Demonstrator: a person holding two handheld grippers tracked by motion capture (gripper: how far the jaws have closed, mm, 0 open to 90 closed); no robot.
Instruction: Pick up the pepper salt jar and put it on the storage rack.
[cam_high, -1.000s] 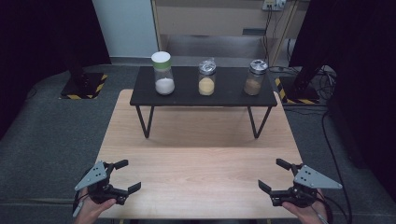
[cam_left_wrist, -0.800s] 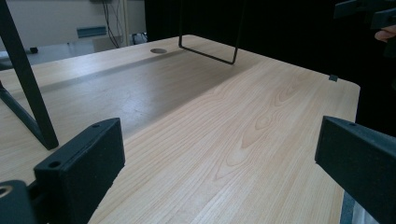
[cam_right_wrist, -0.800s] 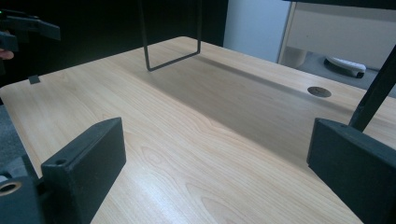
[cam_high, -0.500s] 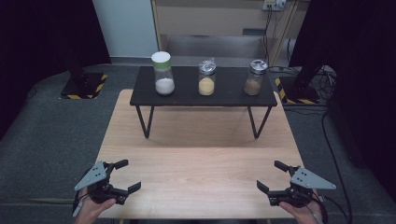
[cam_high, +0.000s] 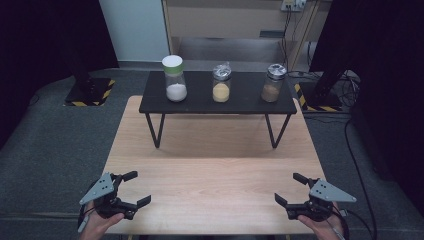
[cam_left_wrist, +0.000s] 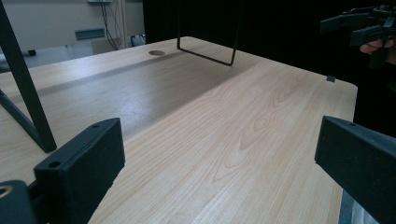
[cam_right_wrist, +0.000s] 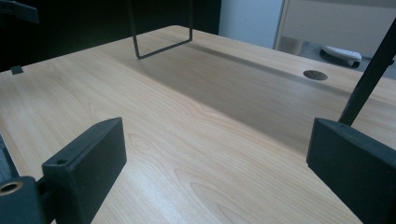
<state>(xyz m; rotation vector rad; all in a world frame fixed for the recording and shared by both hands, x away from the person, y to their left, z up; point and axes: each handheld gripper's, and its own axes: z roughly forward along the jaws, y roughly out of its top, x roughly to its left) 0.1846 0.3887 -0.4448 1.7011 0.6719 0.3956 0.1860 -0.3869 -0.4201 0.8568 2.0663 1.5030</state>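
Three jars stand in a row on a black metal stand (cam_high: 245, 106) at the far half of the wooden table (cam_high: 215, 165): a green-lidded jar of white powder (cam_high: 174, 79), a jar of yellow grains (cam_high: 221, 83) and a jar of brown powder (cam_high: 272, 83). My left gripper (cam_high: 136, 189) hovers open at the table's near left corner, nothing between its jaws. My right gripper (cam_high: 290, 188) is open at the near right corner, also holding nothing. Both are far from the jars. In the left gripper view the right gripper (cam_left_wrist: 359, 25) appears at the upper right.
The stand's thin legs (cam_high: 153, 131) rest on the table and cross the gripper views (cam_left_wrist: 28, 95) (cam_right_wrist: 369, 74). A cable hole (cam_right_wrist: 315, 74) sits in the tabletop. Dark curtains flank the table; yellow-black striped bases (cam_high: 90, 92) lie on the floor.
The right gripper has drifted slightly toward the near edge and inward. The left gripper has barely moved. Both stay open.
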